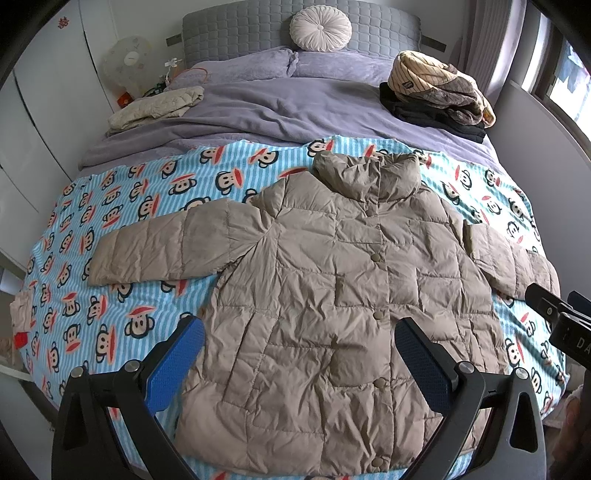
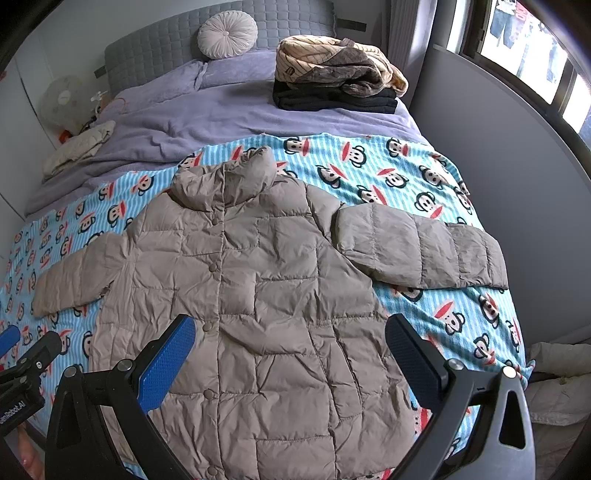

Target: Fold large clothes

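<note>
A taupe quilted puffer jacket (image 1: pixel 332 295) (image 2: pixel 251 302) lies flat and buttoned, front up, on a blue monkey-print blanket (image 1: pixel 110 295) (image 2: pixel 406 170), with both sleeves spread out sideways. My left gripper (image 1: pixel 299 350) hovers open above the jacket's lower hem, holding nothing. My right gripper (image 2: pixel 290 350) also stands open above the lower right part of the jacket, nothing between its blue pads. The right gripper's body shows at the right edge of the left wrist view, and the left gripper's at the left edge of the right wrist view.
The bed has a purple duvet (image 1: pixel 258 107) and grey headboard (image 1: pixel 240 33) with a round cushion (image 1: pixel 320 28). A pile of folded clothes (image 1: pixel 436 92) (image 2: pixel 340 77) sits at the back right, a cream garment (image 1: pixel 155 107) at the back left. A grey wall (image 2: pixel 517 184) flanks the right side.
</note>
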The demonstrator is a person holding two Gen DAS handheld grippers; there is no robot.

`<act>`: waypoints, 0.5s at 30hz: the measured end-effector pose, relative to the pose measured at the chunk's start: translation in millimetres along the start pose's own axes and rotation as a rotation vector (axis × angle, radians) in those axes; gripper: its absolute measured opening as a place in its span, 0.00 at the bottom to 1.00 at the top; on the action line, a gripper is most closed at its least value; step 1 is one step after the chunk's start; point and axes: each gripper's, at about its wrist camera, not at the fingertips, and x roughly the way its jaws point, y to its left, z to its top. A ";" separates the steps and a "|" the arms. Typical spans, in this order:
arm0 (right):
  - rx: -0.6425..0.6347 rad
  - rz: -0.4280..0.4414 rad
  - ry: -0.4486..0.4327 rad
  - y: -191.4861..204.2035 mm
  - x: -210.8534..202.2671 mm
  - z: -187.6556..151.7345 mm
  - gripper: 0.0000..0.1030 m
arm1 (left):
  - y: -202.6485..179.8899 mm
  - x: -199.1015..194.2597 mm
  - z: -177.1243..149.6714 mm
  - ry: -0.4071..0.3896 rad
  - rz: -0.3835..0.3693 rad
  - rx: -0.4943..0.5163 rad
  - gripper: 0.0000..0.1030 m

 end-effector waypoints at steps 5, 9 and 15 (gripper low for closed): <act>0.002 0.000 0.000 0.1 -0.7 -0.8 0.99 | -0.2 -0.1 -0.1 -0.001 -0.003 -0.002 1.00; 0.001 0.000 0.001 0.4 -0.6 -1.1 0.99 | -0.5 -0.1 -0.1 -0.002 0.002 0.003 1.00; 0.001 0.000 0.003 0.6 -0.3 -1.0 0.99 | -0.3 0.0 0.2 0.001 0.005 0.000 1.00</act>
